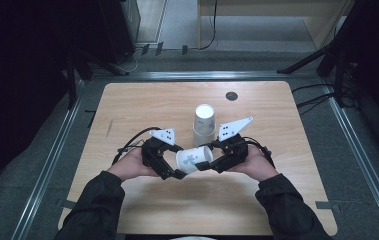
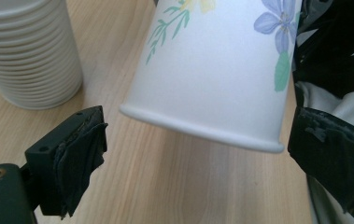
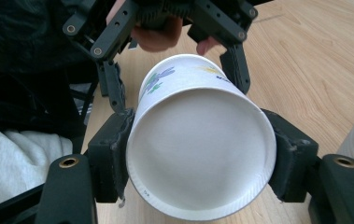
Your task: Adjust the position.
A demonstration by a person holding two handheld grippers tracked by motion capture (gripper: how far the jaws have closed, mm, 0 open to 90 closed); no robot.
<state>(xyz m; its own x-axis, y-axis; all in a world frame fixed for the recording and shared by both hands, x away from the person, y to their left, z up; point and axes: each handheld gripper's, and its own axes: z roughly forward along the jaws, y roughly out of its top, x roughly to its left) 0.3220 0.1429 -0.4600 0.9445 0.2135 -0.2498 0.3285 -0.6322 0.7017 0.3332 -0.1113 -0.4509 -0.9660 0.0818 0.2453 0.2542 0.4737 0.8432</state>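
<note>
Centrally, one floral paper cup [image 1: 193, 160] lay on its side above the wooden table [image 1: 142, 107], just in front of a stack of white cups [image 1: 204, 125]. Right gripper [image 1: 204, 165]: jaws pinched on the cup's base end, a pad pressed against each side, as its own view showed [image 3: 201, 186]. Left gripper [image 1: 174, 162]: jaws spread wide at the cup's rim end, pads [image 2: 79, 158] clear of the rim.
</note>
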